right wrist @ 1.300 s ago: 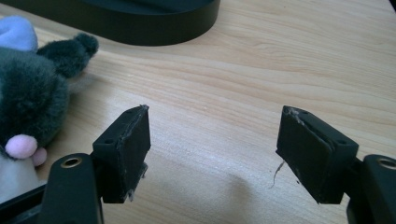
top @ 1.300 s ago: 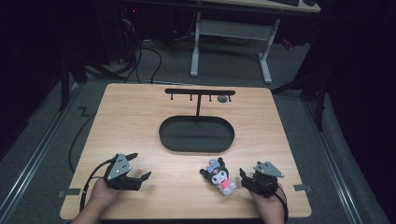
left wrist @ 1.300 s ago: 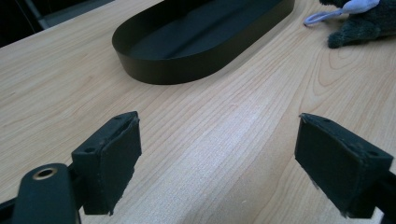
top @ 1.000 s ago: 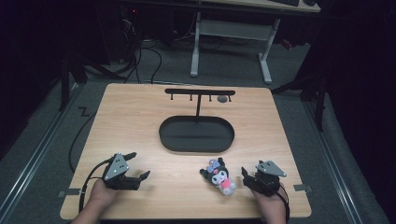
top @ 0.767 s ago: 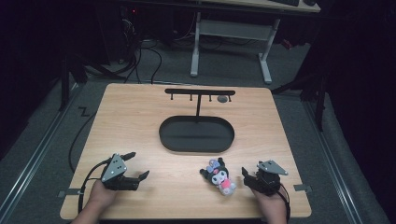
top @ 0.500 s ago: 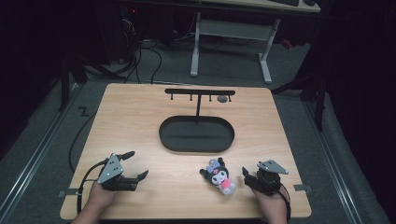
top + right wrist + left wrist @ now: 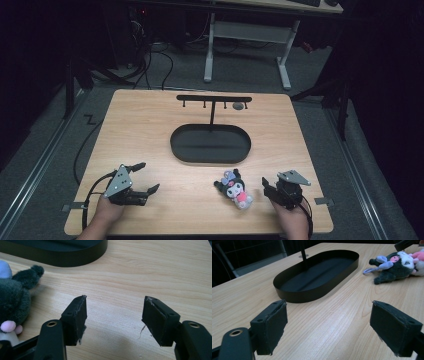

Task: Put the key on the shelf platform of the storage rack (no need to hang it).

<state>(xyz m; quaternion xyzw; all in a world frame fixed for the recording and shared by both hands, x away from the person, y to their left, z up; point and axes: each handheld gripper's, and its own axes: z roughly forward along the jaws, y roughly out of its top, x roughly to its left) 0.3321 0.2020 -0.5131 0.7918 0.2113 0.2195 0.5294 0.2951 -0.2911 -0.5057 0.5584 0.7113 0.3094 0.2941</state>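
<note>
A small plush toy [image 7: 235, 188], dark grey with a pink body, lies on the wooden table [image 7: 150, 125] near its front edge. My right gripper [image 7: 265, 187] rests just to its right, open and holding nothing. In the right gripper view the plush [image 7: 15, 302] lies left of the spread jaws, apart from my right gripper [image 7: 115, 315]. My left gripper [image 7: 149, 176] sits open at the front left. From there the plush [image 7: 397, 263] lies far off at the upper right, beyond my left gripper [image 7: 332, 327].
A black oval tray [image 7: 175, 150] sits mid-table, with a black T-shaped hook rack [image 7: 214, 98] rising from its far side. A small grey object [image 7: 238, 106] hangs on one hook. The tray's rim [image 7: 294, 296] lies ahead of the left jaws.
My left gripper has shifted slightly left toward the front edge. The right gripper has edged a little to the right. The plush has not moved.
</note>
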